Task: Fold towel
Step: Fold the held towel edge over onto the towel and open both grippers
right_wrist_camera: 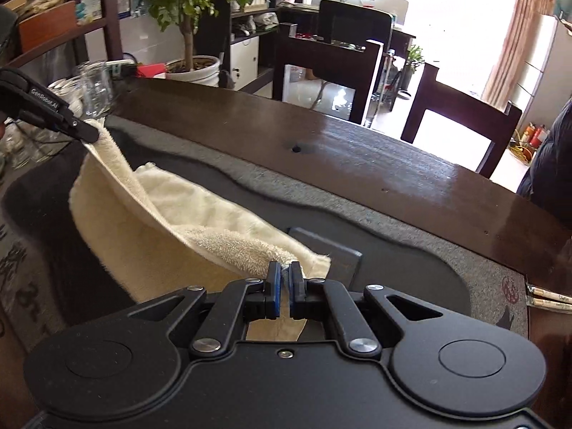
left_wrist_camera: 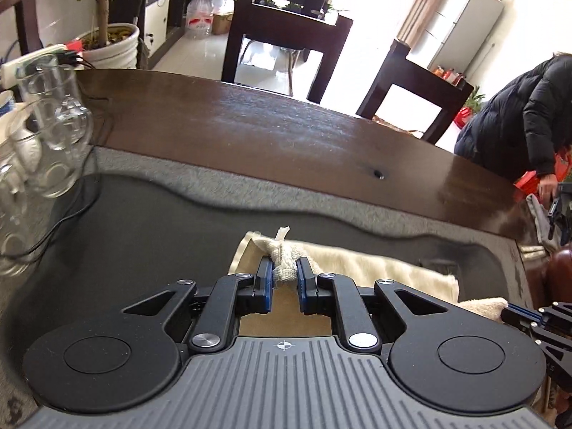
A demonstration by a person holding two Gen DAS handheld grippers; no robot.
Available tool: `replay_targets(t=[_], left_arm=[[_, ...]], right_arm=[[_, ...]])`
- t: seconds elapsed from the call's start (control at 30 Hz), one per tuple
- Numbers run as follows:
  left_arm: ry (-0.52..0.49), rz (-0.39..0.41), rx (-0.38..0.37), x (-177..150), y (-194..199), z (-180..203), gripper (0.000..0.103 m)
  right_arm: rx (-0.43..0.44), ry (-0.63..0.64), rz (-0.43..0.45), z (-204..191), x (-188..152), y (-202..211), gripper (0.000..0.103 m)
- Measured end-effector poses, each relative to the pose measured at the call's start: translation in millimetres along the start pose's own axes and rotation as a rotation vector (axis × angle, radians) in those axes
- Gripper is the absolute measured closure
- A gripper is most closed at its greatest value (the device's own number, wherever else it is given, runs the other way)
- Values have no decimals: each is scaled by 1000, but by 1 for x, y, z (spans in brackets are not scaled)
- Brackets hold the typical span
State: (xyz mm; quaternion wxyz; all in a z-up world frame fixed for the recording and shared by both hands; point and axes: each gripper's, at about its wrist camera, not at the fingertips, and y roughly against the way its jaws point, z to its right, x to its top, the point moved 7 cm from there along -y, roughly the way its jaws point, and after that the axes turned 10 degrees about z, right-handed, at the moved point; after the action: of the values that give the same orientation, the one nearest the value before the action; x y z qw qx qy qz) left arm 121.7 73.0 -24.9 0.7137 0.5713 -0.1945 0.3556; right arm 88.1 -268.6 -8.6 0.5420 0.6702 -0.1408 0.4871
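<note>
A dark tabletop (right_wrist_camera: 393, 164) carries a grey mat (right_wrist_camera: 411, 250). On the mat lies the cream towel (right_wrist_camera: 143, 236), its near edge lifted between both claws. Empty glass jars (left_wrist_camera: 53, 136) stand far left. Left claw (left_wrist_camera: 285, 271) and right claw (right_wrist_camera: 285, 279) are each clamped on a towel corner.

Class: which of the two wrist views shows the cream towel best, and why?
The right wrist view: the towel stretches lifted between the left tongs and right tongs, both corners pinched. The left wrist view shows only the bunched corner in its tongs and a strip behind.
</note>
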Motion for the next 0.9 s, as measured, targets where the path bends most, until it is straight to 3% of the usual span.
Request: replay_targets(t=[0.33, 0.7, 0.9], left_arm=[[47, -40, 15, 15, -53, -8, 89], [93, -86, 23, 13, -88, -18, 87], [92, -76, 23, 17, -90, -18, 73]], right_arm=[[-52, -85, -31, 27, 4, -49, 98], [-89, -154, -52, 32, 0, -73, 98], [-118, -174, -24, 41, 10, -78, 93]])
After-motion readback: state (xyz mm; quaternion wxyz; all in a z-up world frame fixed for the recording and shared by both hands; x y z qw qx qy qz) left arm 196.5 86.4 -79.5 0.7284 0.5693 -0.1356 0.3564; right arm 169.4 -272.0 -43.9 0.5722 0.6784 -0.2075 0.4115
